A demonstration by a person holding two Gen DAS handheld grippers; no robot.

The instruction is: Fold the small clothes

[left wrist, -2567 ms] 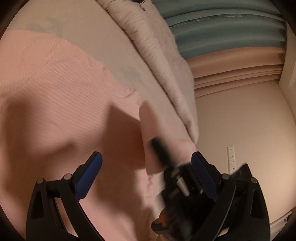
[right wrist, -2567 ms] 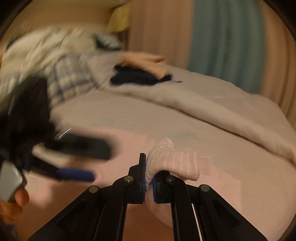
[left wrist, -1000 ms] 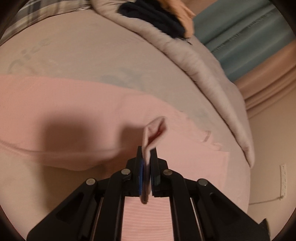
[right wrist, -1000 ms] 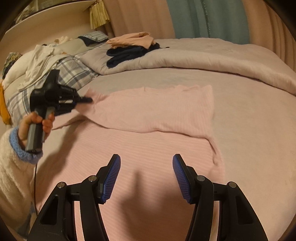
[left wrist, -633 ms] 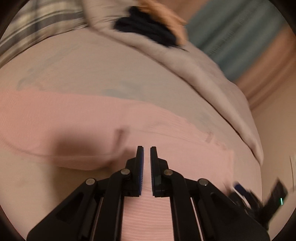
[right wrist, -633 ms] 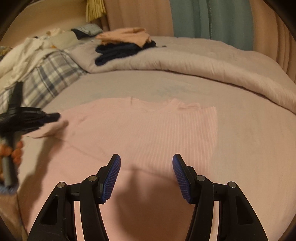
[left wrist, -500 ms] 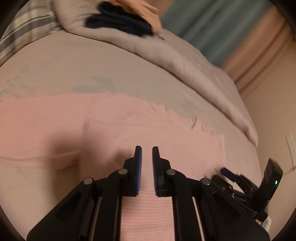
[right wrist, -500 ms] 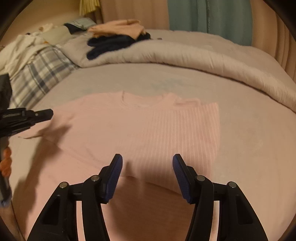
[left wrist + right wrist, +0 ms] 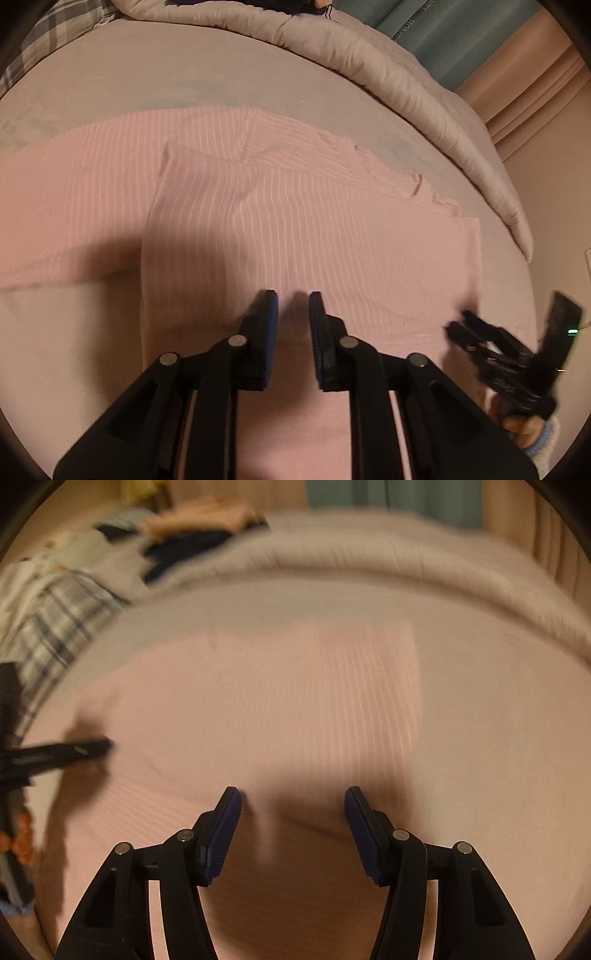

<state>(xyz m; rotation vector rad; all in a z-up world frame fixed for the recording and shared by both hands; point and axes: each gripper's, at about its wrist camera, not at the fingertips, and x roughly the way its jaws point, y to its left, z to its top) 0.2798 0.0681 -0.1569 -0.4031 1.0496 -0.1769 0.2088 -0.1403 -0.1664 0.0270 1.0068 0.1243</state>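
I count one pink striped shirt (image 9: 295,229) on the bed (image 9: 110,81) and one rumpled comforter (image 9: 388,70) along its far edge. Two claws are mine: the left claw (image 9: 293,299) and the right claw (image 9: 293,794).

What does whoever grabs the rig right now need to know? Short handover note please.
Left gripper: jaws opening, nothing between them, over the pink shirt.
Right gripper: open, empty, over the shirt's lower part.
Shirt lies flat on the bed; its right side is folded in, the left sleeve still spread out.
Left: fold in that sleeve, then fold the body up.
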